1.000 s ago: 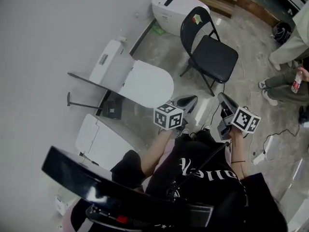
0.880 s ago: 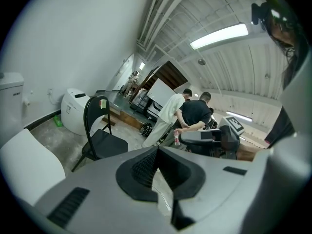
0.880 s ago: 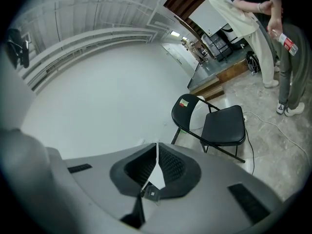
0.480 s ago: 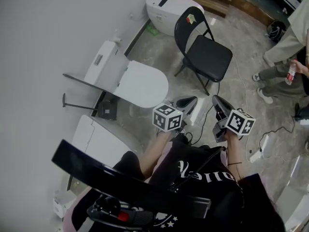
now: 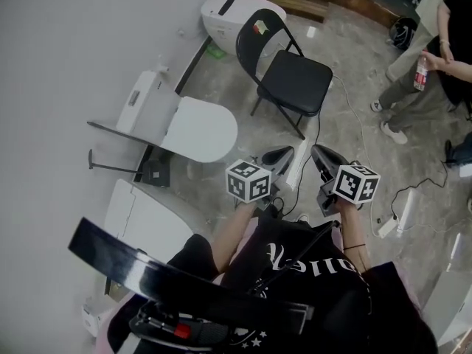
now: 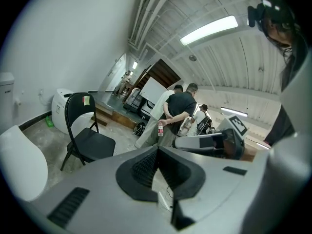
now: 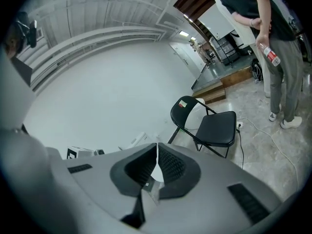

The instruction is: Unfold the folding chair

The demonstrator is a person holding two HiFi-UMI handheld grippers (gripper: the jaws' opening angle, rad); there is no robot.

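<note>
The black folding chair (image 5: 286, 74) stands unfolded on the stone floor, its seat down and a small sticker on its backrest. It also shows in the left gripper view (image 6: 89, 136) and the right gripper view (image 7: 213, 125). My left gripper (image 5: 283, 154) and right gripper (image 5: 318, 153) hover side by side in front of my body, well short of the chair and pointing toward it. Both are shut with nothing between the jaws, as seen at the left gripper (image 6: 157, 149) and the right gripper (image 7: 156, 146). Neither touches the chair.
White toilets stand along the wall at left: one (image 5: 198, 127) near my grippers, one (image 5: 223, 9) behind the chair, one (image 5: 144, 214) close by. People (image 5: 431, 46) stand at right. Cables (image 5: 346, 113) and a power strip (image 5: 388, 227) lie on the floor.
The view has shifted as I moved. The chair now sits further left in the picture, and the people at right show more. Both grippers travelled with me and stayed shut.
</note>
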